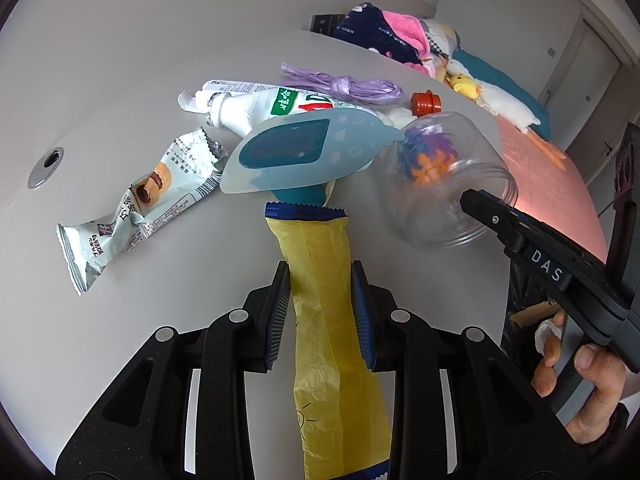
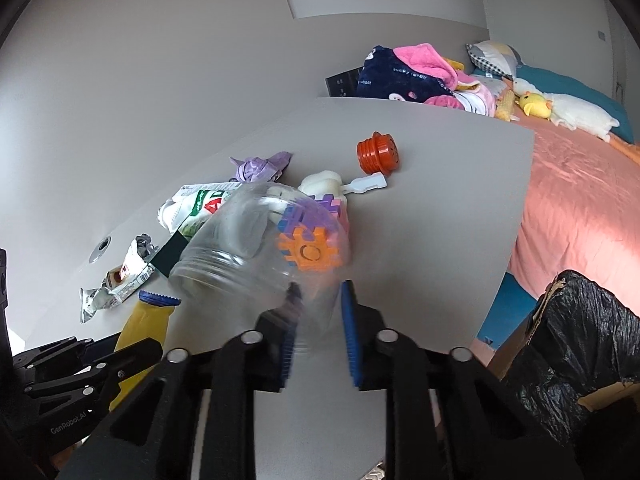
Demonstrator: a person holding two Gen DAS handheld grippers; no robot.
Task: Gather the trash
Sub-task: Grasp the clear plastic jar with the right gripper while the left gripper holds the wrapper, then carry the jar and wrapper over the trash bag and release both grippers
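My left gripper (image 1: pixel 320 270) is shut on a yellow wrapper (image 1: pixel 320 240) with a blue serrated end, held over the grey table (image 1: pixel 160 320). Ahead of it lie a blue-grey card pack (image 1: pixel 296 152), a pale snack wrapper (image 1: pixel 136 208), a white bottle (image 1: pixel 256 110), a knotted purple bag (image 1: pixel 352 88) and an orange cap (image 1: pixel 426 104). My right gripper (image 2: pixel 318 292) is shut on the wall of a clear plastic jar (image 2: pixel 248 248), which is tilted with its mouth to the left. Coloured toy pieces (image 2: pixel 308 244) sit inside it. One right finger shows through the plastic.
A bin lined with a black bag (image 2: pixel 580 328) stands off the table's right edge. Beyond it is a bed with a pink sheet (image 2: pixel 580 208), piled clothes and plush toys. A white wad (image 2: pixel 322 182) and a white plastic tab (image 2: pixel 368 182) lie mid-table.
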